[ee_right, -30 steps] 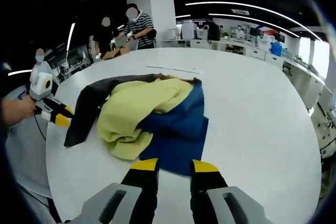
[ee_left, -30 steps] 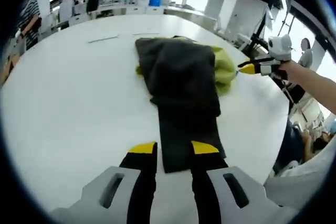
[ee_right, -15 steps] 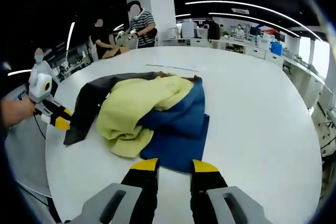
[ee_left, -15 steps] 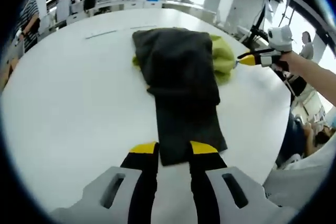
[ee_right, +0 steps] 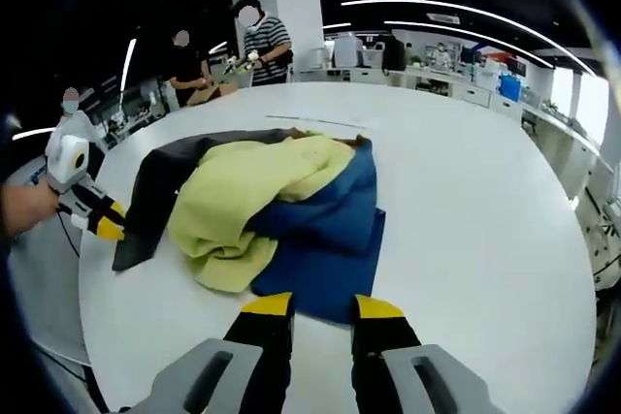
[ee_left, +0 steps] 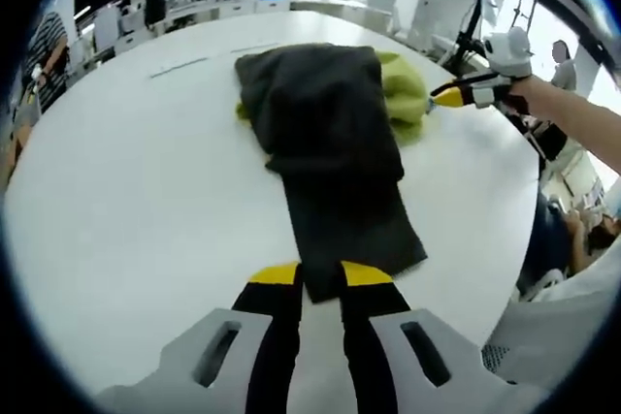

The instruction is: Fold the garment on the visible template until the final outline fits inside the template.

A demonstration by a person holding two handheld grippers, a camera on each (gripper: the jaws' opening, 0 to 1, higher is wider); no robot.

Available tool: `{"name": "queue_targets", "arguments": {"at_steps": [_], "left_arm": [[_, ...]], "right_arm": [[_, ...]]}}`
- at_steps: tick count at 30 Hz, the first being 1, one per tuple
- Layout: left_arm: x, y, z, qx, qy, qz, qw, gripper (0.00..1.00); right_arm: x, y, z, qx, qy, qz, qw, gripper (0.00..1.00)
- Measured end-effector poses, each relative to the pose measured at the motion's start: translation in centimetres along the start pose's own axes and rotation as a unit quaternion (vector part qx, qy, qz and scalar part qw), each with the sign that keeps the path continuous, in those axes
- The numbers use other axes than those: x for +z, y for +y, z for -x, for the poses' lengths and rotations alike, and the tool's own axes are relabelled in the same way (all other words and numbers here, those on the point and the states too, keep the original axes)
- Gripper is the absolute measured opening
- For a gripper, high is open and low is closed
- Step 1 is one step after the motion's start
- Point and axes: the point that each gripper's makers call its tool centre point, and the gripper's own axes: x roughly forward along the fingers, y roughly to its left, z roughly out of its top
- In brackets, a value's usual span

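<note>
both views look low across the desk [ee_left: 116, 201] from opposite edges, each riding close behind its own jaws, sharing the garment [ee_right: 291, 206] lying between them

Large round white table [ee_left: 136, 191] with a smooth matte top. Lying directly on it: one crumpled multi-coloured fabric garment [ee_right: 281, 215] (dark grey, pale yellow-green and blue panels), heaped near the middle, its dark grey flat end [ee_left: 354, 239] stretched out toward the table edge; a thin pale strip [ee_left: 179, 67] lying flat beyond the garment, well apart from it.
</note>
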Motion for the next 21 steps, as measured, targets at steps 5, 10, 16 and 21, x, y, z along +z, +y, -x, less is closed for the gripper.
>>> {"name": "queue_targets", "arguments": {"at_steps": [5,10,16,21], "left_arm": [[0.0,0.1,0.0,0.004,0.002,-0.003,1.0,0.1],[-0.1,0.1,0.0,0.005,0.008,-0.01,0.9999,0.08],[-0.1,-0.2,0.0,0.001,0.011,-0.014,0.9998,0.04],[-0.1,-0.4,0.0,0.002,0.012,-0.02,0.9997,0.02]], "right_arm": [[-0.3,-0.5,-0.6,-0.008,0.01,0.0,0.9999,0.19],[-0.1,-0.9,-1.0,-0.02,0.013,0.001,0.9997,0.19],[-0.3,-1.5,-1.2,-0.03,0.021,0.005,0.9993,0.19],[-0.4,-1.0,-1.3,-0.029,0.021,0.023,0.9991,0.16]]}}
